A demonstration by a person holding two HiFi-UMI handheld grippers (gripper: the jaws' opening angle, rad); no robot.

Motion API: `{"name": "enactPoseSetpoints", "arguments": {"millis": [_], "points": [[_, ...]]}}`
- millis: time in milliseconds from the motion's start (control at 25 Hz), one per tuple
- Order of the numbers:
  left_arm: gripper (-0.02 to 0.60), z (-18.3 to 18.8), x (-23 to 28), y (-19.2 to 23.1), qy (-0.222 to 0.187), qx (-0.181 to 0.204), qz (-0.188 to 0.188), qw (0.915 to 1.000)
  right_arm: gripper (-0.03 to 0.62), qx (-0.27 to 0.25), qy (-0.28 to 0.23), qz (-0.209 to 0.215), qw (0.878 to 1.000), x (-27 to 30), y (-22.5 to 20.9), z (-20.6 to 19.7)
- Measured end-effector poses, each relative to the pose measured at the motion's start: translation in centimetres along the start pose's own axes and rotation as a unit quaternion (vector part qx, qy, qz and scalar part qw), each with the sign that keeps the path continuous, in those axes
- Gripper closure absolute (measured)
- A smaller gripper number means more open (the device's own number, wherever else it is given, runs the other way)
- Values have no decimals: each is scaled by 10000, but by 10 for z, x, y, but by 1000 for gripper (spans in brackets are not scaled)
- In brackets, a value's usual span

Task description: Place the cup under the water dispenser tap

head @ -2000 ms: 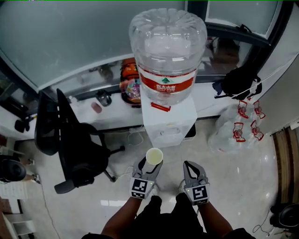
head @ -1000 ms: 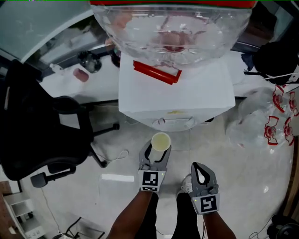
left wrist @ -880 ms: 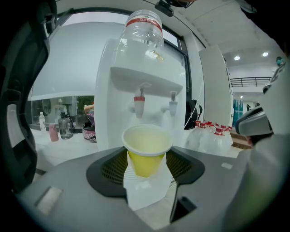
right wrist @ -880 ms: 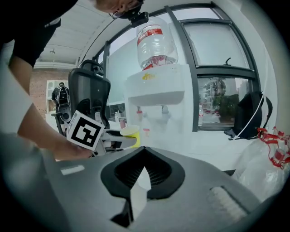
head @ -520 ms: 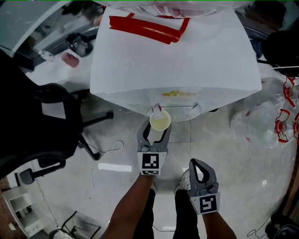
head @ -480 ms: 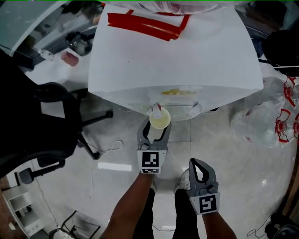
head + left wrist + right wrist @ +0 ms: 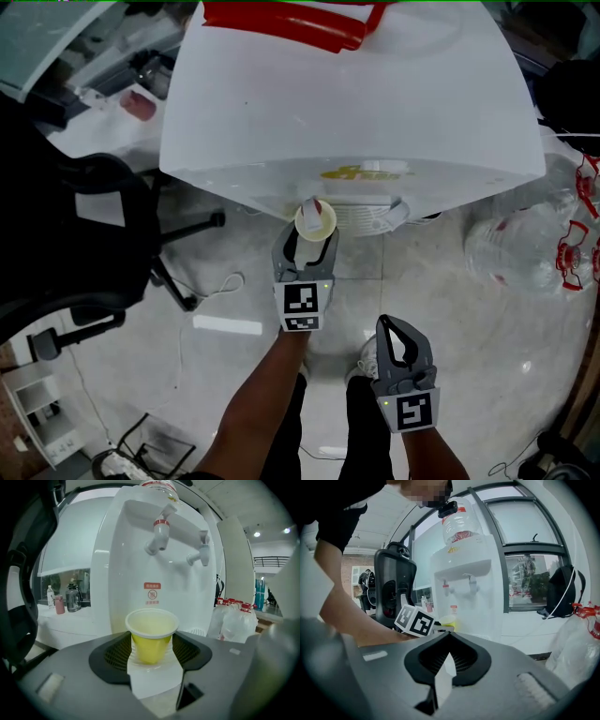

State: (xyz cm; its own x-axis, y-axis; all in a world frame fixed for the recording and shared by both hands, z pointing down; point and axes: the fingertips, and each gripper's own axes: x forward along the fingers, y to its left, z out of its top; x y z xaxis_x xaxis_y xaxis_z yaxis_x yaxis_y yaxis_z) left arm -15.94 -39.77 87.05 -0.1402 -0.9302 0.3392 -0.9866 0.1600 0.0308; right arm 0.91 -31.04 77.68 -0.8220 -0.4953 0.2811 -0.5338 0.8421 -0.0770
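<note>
The left gripper has its fingers clamped on the cup. It holds the cup upright just in front of the water dispenser, below the red-capped tap. The right gripper hangs back nearer the person, fingers pressed together on nothing.

To my eye the rim could clip the spout if the cup goes in too high. It could also land to one side, so the water misses it. Being so light, it may tip on release, and a hard squeeze would buckle it. It is a small, thin plastic cup, yellow outside, pale inside, white-rimmed and empty.
</note>
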Motion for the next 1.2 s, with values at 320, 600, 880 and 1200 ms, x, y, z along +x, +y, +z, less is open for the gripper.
{"name": "enactPoseSetpoints", "arguments": {"millis": [320, 600, 880, 1200], "points": [[167, -12, -10, -9, 181, -122, -195, 9996, 591, -5, -19, -24, 10000, 1, 4, 3], [245, 19, -80, -28, -44, -118, -485, 9987, 591, 25, -314, -393, 9987, 0, 4, 35], [380, 99, -158, -38, -551, 167, -768, 9954, 591, 322, -401, -832, 9952, -18, -1, 79], [566, 158, -222, -1, -112, -81, -620, 9980, 592, 14, -352, -876, 9955, -32, 18, 166]]}}
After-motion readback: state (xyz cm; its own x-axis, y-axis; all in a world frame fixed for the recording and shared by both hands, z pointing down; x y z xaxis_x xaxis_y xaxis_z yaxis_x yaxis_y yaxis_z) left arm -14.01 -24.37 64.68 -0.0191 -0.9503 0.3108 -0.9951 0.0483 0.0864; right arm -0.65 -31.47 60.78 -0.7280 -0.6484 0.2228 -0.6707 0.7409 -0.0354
